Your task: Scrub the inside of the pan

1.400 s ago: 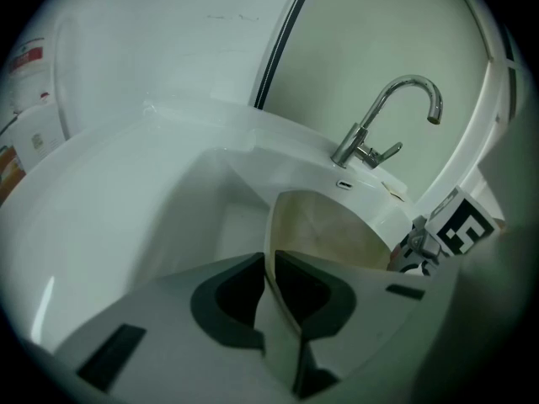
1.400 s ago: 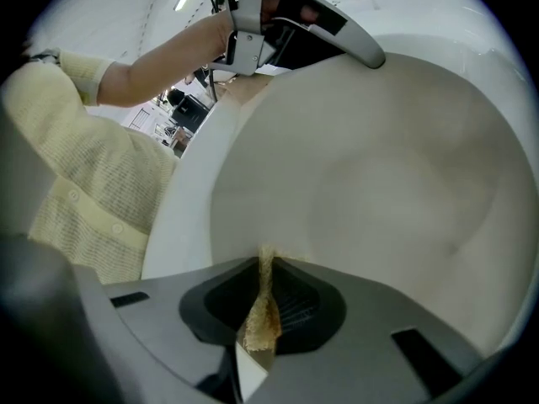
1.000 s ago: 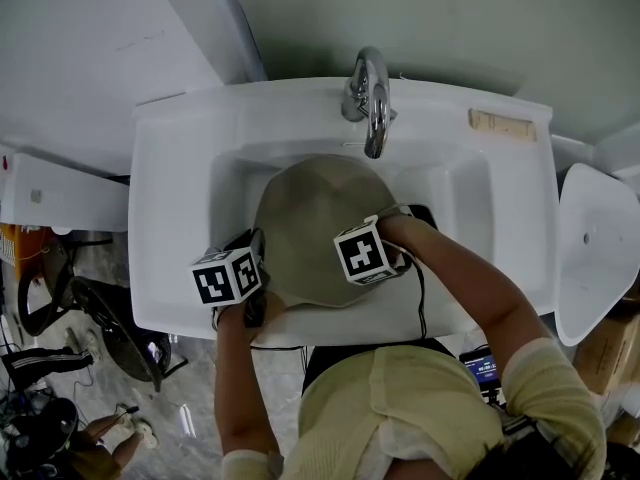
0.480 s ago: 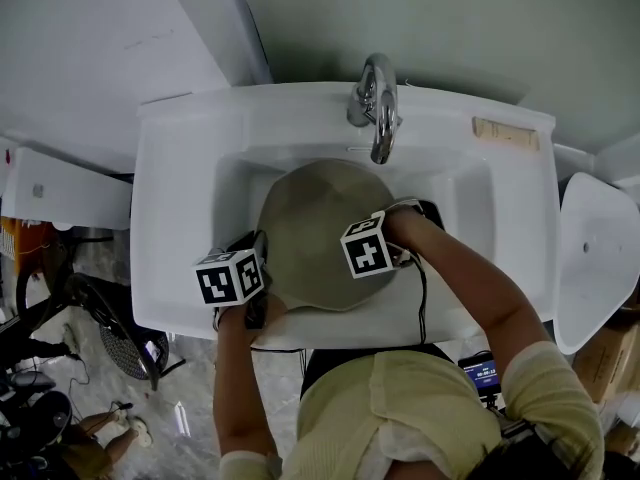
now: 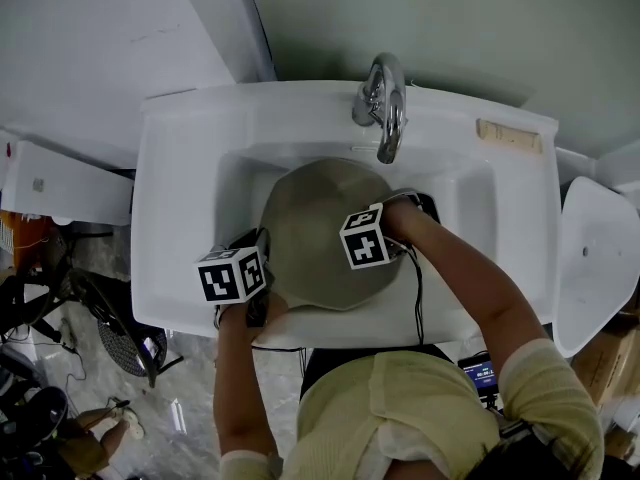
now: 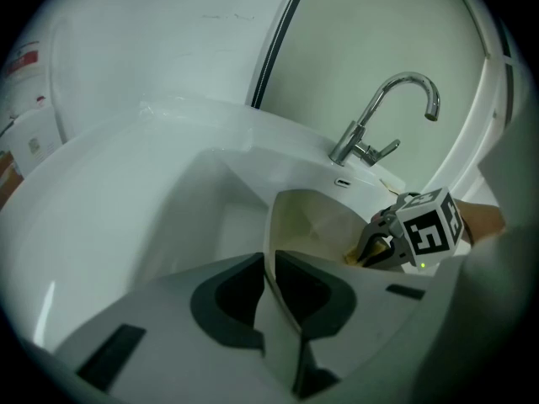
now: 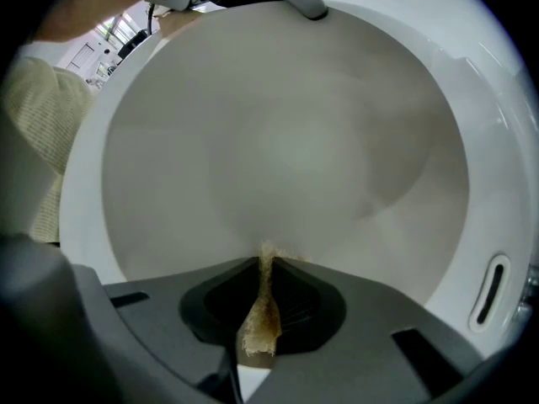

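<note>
A round beige pan (image 5: 315, 223) lies in the white sink (image 5: 180, 198) under the tap. My left gripper (image 6: 269, 280) is shut on the pan's thin near-left rim (image 6: 271, 251); in the head view it (image 5: 258, 264) sits at the pan's left edge. My right gripper (image 7: 265, 268) is shut on a tan scrub pad (image 7: 261, 314), whose tip touches the pan's inner surface (image 7: 278, 150). From the head view the right gripper (image 5: 352, 246) is over the pan's right half, with the pad hidden beneath its marker cube. The left gripper view shows the right gripper (image 6: 379, 249) inside the pan.
A chrome tap (image 5: 385, 103) arches over the pan's far edge. A beige bar (image 5: 508, 133) lies on the sink's back right rim. A white fixture (image 5: 595, 258) stands to the right. An overflow slot (image 7: 493, 289) marks the basin wall. The person's body is close below the sink.
My right gripper with the scrub pad has slid a little toward the tap side of the pan. The left gripper has stayed on the rim.
</note>
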`<state>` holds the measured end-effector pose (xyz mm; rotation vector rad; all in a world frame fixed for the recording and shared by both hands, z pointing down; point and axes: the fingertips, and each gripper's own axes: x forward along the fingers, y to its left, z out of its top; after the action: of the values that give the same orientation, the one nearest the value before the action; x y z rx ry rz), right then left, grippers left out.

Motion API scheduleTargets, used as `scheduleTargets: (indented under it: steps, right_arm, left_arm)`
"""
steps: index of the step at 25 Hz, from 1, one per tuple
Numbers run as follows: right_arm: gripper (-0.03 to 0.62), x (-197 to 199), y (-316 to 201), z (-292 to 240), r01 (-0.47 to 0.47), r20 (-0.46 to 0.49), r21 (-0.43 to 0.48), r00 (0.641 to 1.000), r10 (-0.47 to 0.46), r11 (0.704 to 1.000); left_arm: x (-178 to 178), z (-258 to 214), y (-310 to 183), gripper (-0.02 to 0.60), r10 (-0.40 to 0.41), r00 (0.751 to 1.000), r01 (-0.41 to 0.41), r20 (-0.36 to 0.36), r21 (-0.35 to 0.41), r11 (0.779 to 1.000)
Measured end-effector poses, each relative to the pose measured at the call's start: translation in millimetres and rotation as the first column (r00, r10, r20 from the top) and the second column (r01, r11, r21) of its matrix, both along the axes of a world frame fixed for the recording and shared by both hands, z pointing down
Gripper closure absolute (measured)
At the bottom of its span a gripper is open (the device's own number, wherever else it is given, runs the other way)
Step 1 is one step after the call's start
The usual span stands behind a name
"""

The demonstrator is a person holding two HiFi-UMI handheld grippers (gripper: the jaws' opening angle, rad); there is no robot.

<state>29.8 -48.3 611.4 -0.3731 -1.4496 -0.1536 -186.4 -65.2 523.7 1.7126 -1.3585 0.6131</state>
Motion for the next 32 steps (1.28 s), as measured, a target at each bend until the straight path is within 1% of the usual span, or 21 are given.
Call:
scheduleTargets:
  steps: [10, 18, 23, 27, 32]
  right_arm:
    - [0.531, -17, -27, 6, 0.029, 0.079, 0.113, 0.996, -0.038, 0.993]
    - [0.531, -37, -50, 6, 0.091, 0.131, 0.233, 0.984, -0.124, 0.968]
    - [0.531, -53, -63, 4, 0.097, 0.202, 0.298, 0.966, -0.162, 0.949]
    - [0.531, -67, -69, 1, 0.103, 0.262, 0.348, 0.944, -0.202, 0.932]
    - [0.531, -80, -78, -3, 0.116, 0.315, 0.407, 0.913, -0.259, 0.906]
  left_arm:
    - [0, 0, 1, 0.491, 0.0, 1.0, 0.0, -0.004, -0.001, 1.0]
    - [0, -1, 2, 0.491, -0.002, 1.0, 0.002, -0.011, 0.0, 1.0]
    - [-1, -1, 1, 0.491, -0.002, 1.0, 0.002, -0.015, 0.0, 1.0]
    - [-1, -1, 2, 0.49, -0.001, 1.0, 0.001, -0.017, 0.0, 1.0]
    - [-1, -1, 1, 0.489, 0.002, 1.0, -0.002, -0.02, 0.0, 1.0]
